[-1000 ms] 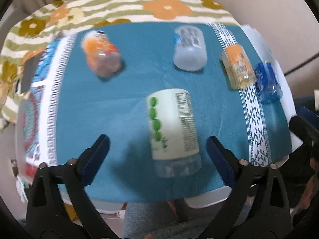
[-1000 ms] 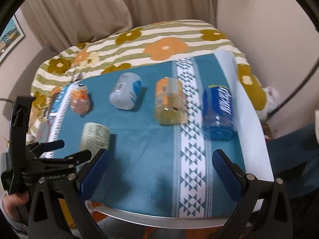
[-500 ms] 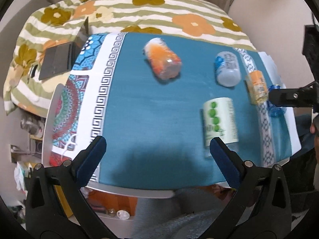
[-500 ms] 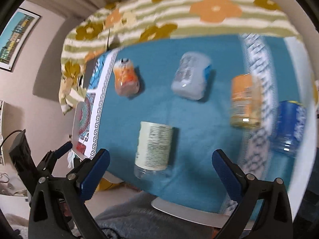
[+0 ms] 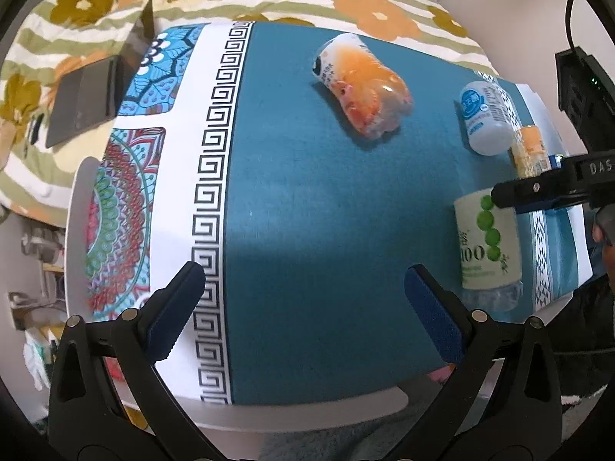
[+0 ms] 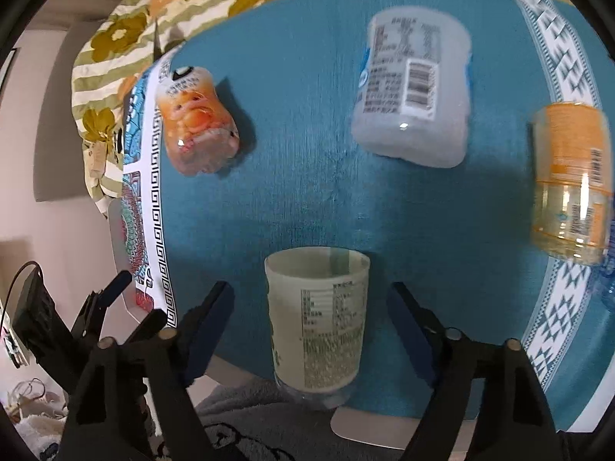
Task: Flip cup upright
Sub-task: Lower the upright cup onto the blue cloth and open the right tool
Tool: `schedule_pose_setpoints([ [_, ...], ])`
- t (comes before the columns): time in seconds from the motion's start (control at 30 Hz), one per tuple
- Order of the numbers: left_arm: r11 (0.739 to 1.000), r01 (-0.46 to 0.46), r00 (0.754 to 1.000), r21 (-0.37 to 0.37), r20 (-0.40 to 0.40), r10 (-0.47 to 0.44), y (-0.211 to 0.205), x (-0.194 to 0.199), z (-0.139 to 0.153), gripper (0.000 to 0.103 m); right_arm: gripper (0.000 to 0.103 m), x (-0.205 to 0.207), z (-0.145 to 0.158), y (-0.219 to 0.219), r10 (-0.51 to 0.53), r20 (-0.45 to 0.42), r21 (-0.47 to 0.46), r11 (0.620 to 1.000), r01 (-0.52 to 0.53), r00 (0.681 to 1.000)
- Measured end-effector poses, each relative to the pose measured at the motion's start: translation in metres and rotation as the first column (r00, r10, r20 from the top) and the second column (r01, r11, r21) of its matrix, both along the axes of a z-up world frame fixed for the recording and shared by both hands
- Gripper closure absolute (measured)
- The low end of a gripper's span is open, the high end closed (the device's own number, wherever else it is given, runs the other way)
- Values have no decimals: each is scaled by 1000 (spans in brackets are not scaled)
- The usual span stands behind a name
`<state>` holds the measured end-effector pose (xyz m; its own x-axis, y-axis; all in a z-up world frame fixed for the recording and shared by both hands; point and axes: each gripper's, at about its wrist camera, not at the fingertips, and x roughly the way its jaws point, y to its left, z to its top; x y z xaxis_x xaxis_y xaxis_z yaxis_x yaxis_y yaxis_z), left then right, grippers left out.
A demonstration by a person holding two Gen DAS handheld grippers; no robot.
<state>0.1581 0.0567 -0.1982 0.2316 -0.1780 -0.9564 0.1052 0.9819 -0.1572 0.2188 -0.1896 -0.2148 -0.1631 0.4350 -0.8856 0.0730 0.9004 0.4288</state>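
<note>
A cup cut from a bottle, with a pale green-dotted label (image 6: 317, 319), lies on its side near the table's front edge, open end facing away from me. It also shows in the left wrist view (image 5: 486, 246). My right gripper (image 6: 309, 330) is open, its two blue-padded fingers either side of this cup without touching it. My left gripper (image 5: 303, 307) is open and empty over bare teal cloth, left of the cup. The right gripper's tip (image 5: 538, 190) shows above the cup in the left wrist view.
Other cups lie on their sides on the teal cloth (image 5: 307, 192): an orange one (image 6: 196, 123) at far left, a white-blue one (image 6: 413, 84) in the middle, a yellow-orange one (image 6: 570, 184) at right. A dark tablet (image 5: 82, 101) lies on the floral bedspread.
My right gripper has moved down and closer, so the green-label cup now sits between its fingers. My left gripper has swung left, away from that cup. No cup has moved.
</note>
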Motion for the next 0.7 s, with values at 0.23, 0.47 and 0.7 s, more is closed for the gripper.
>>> schedule_pose_setpoints([
  [0.23,1000,12,1000,-11,-7,-12,7,16,-8,0,34,5,-14,-1,-10,-56,-27,1000,9,998],
  [0.47,1000,16,1000,-14,-6,-17,11,21,-9,0,45,4,-19,-2,-3,-76,-26,1000,1,997],
  [0.7,1000,28,999,-12,20,-27,10,24,3,0,49,-1,3,-8,-10,8,-33,999,11,1000],
])
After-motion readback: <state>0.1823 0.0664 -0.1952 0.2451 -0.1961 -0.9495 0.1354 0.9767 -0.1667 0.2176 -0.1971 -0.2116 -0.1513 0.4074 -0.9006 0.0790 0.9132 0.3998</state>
